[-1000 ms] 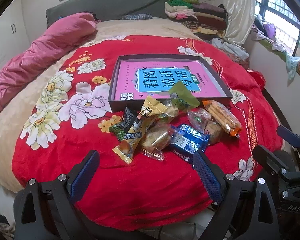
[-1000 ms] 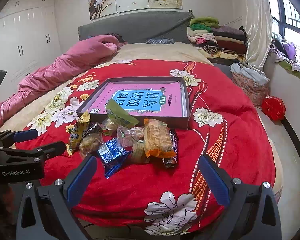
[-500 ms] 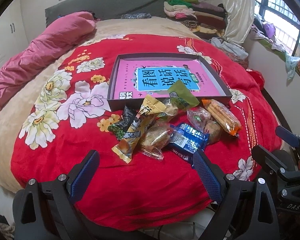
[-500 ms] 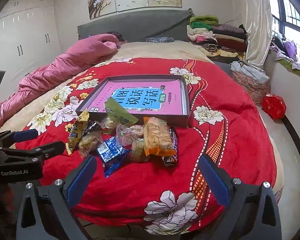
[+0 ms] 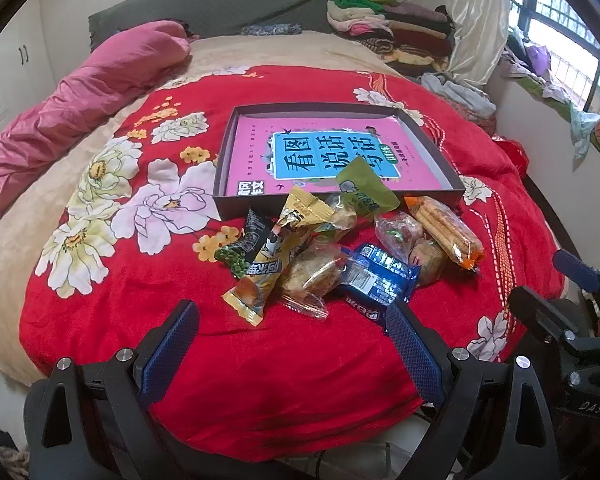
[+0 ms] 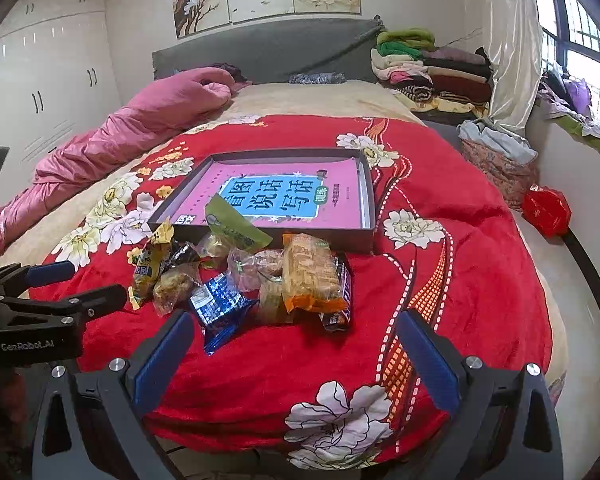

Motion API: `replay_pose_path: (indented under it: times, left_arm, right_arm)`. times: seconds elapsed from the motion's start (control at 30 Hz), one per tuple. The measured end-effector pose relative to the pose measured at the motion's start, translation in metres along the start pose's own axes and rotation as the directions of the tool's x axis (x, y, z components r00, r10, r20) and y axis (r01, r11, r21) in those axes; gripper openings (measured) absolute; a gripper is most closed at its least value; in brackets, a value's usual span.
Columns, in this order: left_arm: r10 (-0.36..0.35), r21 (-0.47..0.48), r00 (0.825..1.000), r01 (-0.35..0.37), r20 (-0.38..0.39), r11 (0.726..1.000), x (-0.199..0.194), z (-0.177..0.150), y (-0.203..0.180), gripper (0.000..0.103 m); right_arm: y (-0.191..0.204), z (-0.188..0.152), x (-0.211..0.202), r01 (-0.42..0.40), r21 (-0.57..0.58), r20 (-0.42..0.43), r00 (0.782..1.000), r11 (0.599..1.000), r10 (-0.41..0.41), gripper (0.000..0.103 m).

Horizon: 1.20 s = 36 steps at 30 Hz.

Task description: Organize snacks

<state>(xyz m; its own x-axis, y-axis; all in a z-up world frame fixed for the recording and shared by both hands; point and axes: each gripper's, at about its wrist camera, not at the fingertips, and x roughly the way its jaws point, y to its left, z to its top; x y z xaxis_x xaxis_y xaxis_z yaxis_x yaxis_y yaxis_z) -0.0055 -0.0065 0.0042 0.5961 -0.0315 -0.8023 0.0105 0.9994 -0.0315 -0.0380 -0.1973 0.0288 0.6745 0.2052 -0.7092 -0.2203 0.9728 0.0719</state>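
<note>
Snacks lay heaped near the bed's foot edge against the shallow box, untouched by the released left claw and released right claw, so grabbing into overlapping slippery wrappers risked dragging neighbours off the quilt.

Hidden and cut off

At my twelve o'clock the green packet covers part of the pink book; the dark bar lies mostly under the cracker pack.

Wrapped snacks heaped, touching dark tray, perhaps overlapping rim
</note>
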Motion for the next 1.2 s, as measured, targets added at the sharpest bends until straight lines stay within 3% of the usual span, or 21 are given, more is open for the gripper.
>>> replay_pose_path:
  times: [0.57, 0.83, 1.2]
  left_arm:
    - [0.003, -0.022, 1.000, -0.003, -0.016, 1.000, 0.005, -0.001, 0.007, 0.095]
    - [-0.021, -0.070, 0.998, 0.016, -0.063, 0.997, 0.020, -0.002, 0.026, 0.095]
    - [-0.131, -0.134, 0.985, 0.116, -0.113, 0.984, 0.044, -0.002, 0.050, 0.094]
  right_arm:
    - [-0.008, 0.000, 0.003, -0.001, 0.029, -0.006, 1.000, 1.000, 0.001, 0.102]
    - [-0.018, -0.002, 0.014, 0.011, 0.064, -0.035, 0.999, 0.998, -0.009, 0.102]
    - [-0.027, -0.003, 0.023, 0.021, 0.079, -0.052, 0.999, 0.997, -0.017, 0.103]
